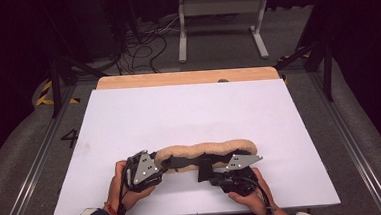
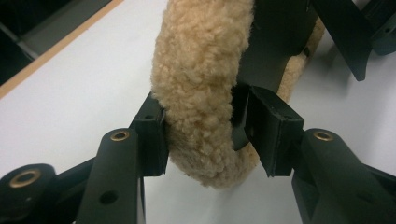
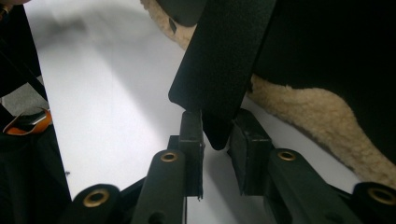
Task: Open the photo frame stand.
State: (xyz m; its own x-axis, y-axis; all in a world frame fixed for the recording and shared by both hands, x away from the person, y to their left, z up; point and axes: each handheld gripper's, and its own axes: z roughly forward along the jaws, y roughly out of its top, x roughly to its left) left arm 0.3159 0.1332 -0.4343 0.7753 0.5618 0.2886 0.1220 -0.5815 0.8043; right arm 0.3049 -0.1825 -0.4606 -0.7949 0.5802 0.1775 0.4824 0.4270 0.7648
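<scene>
Two hand-held grippers: both work on one fleece-lined item low in the centre of the high view.
Item: a long tan fleece pad (image 1: 208, 149) with a black backing and black straps, lying across the white tabletop (image 1: 189, 112) from left to right (a curved, sausage-like shape from above).
Place of item: lower middle of the high view, well short of the wooden strip (image 1: 186, 78) along the tabletop's far edge.
Left hand-held gripper (image 1: 157, 165): at the pad's left end, held by the person's left hand (image 1: 120, 184) at the lower left of the high view.
Left jaws: in the left gripper view they stand on either side of the pad's rounded end (image 2: 201, 93), one pad against the fleece, the other against the black backing; clamped on it.
Right hand-held gripper (image 1: 205, 172): below the pad's right half, held by the right hand (image 1: 249, 191) at the lower centre-right.
Right jaws: in the right gripper view a flat black strap (image 3: 219, 60) hangs down into the narrow gap between them; its tip sits between the pads, which stand close on either side, though I cannot tell if they press on it.
Fleece in right gripper view: a tan edge (image 3: 322, 116) runs along the right side, behind the strap.
Surroundings: dark floor, cables and a white frame (image 1: 221, 20) at the top of the high view.
</scene>
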